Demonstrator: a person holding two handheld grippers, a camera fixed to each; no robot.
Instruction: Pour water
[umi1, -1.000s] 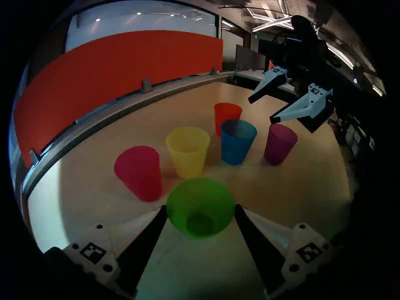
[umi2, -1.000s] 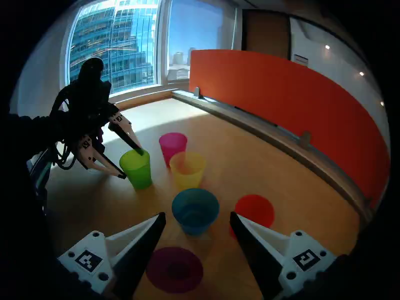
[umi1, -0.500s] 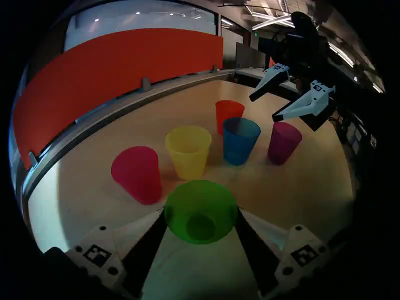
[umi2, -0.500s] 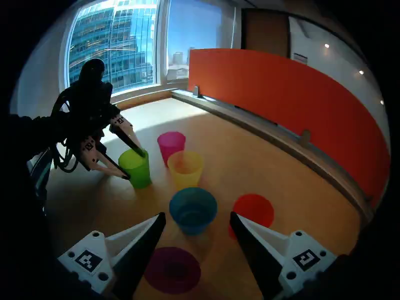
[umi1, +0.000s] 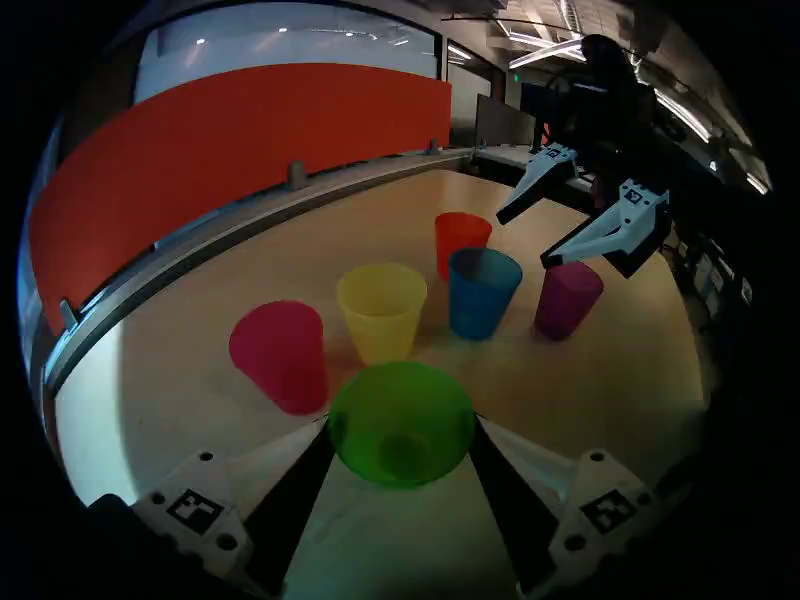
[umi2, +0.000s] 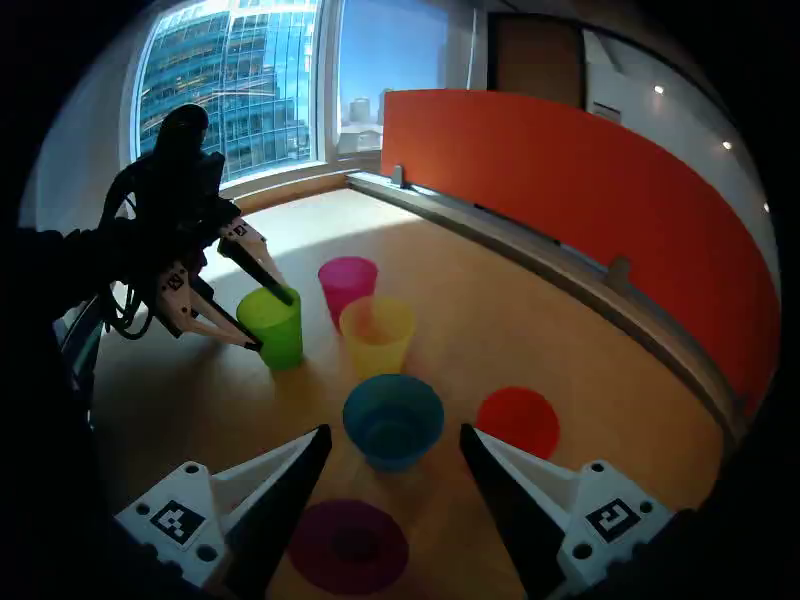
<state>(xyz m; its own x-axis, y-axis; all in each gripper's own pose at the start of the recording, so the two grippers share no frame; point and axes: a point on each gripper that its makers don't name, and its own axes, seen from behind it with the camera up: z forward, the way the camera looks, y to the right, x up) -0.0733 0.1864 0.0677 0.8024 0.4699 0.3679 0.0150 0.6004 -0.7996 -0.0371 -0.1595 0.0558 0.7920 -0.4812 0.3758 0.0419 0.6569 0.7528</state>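
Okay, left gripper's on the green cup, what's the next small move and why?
Probably lift the green cup straight up a little: the left gripper seems closed on both its sides, and the yellow cup and pink cup stand close ahead, so tilting low risks bumping them.

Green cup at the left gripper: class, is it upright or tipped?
Upright: the green cup stands rim up between the fingers of the left gripper.

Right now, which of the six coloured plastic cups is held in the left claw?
The green translucent plastic cup: it alone sits clamped between the left claw's fingers, one pressing each side.
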